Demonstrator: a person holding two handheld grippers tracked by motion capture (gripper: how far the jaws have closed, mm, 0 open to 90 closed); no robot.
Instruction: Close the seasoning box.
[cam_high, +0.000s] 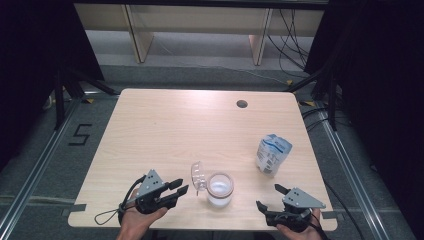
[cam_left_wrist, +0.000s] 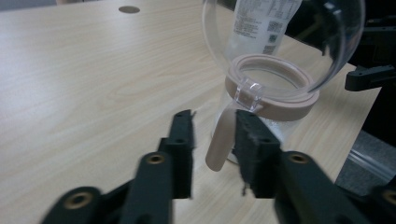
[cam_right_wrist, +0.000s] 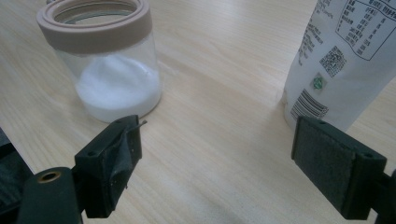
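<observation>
Left hand (cam_high: 136, 220) entering from the bottom edge, wrapped around the left gripper (cam_high: 181, 187). Pointing right and slightly away across the table, grey plate uppermost, cable looping out behind. Jaws narrowed to a small gap, pads not meeting, tips level with each other. Right hand (cam_high: 300, 231) low at the bottom edge, cupping the right gripper (cam_high: 270, 197) from beneath. Pointing left and away, grey plate on top. Jaws spread wide, one tip farther forward than the other, nothing between the pads.
</observation>
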